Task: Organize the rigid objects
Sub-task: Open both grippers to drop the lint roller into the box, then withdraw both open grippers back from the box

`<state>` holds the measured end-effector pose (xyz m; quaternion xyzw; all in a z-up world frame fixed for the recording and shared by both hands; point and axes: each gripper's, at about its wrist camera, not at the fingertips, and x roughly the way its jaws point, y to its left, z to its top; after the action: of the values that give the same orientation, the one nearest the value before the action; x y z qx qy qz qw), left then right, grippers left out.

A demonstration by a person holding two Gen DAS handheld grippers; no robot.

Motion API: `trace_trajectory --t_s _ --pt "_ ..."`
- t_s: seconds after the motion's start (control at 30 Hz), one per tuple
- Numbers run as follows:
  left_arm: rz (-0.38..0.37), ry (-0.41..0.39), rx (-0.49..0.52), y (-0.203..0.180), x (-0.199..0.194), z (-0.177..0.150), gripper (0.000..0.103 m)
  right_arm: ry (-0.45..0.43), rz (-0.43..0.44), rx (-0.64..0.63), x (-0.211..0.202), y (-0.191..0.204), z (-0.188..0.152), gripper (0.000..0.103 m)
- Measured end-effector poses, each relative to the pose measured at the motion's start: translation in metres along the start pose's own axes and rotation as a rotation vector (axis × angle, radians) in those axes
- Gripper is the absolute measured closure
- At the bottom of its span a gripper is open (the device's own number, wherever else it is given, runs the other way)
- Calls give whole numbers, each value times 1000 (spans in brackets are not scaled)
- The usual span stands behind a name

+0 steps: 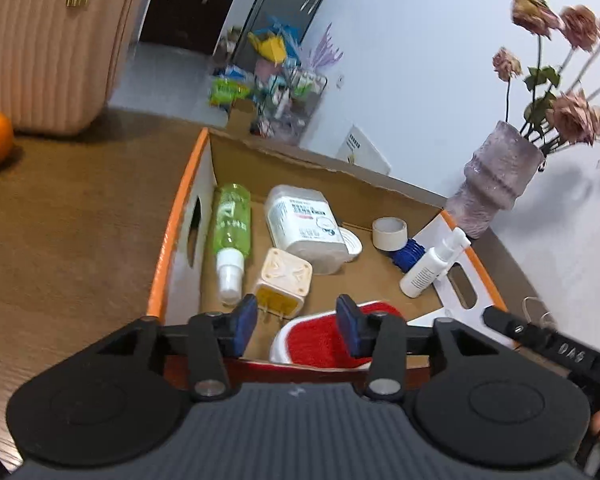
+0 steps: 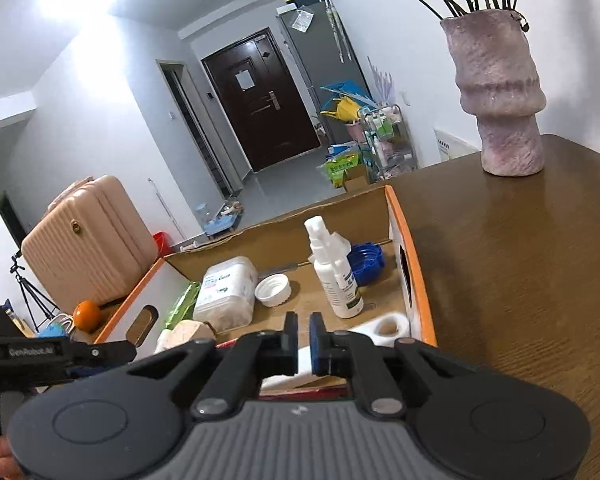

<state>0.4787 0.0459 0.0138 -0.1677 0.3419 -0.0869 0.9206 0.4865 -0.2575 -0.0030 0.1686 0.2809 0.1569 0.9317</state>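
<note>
Red brush half hidden behind tongs

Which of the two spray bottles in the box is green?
The green spray bottle lying along the box's left wall. The other spray bottle, at the opposite end, is white with a printed label.

Cardboard box: orange rim, white walls, brown floor. Spray bottle — translucent green, white cap. Charger plug: cream, yellow face. Brush — red bristles, white edge. Bench: brown wood grain. Vase: mottled mauve. Suitcase: ribbed pink.
</note>
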Motion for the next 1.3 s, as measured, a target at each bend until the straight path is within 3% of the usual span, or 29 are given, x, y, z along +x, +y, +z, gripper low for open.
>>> trace_trajectory --t_s 0.13,0.27,0.43,0.57,0.6,0.77,0.93,1.1,1.3 --pt "8 -46 39 -2 -26 4 53 -26 -25 -12 -16 0 3 92" --pt "118 -140 128 -14 -68 -5 27 -54 -30 -64 -48 10 5 89" --pt "211 -227 267 -30 -129 -48 19 -122 -68 -208 -110 38 -8 71" --pt "251 -296 379 -44 -176 -102 6 -184 -75 -328 -160 62 -42 40" --pt "258 -304 402 -47 -187 -119 4 -194 -73 -358 -172 68 -55 38" --pt "271 -300 402 -51 -229 -187 3 -192 -50 -412 -217 88 -117 33" --pt "230 -277 385 -42 -257 -240 1 -192 -25 -447 -255 101 -186 27" --pt "252 -271 368 -37 -273 -262 1 -178 -41 -495 -273 106 -225 25" --pt "251 -261 355 -35 -279 -274 1 -171 -39 -474 -285 107 -240 24"
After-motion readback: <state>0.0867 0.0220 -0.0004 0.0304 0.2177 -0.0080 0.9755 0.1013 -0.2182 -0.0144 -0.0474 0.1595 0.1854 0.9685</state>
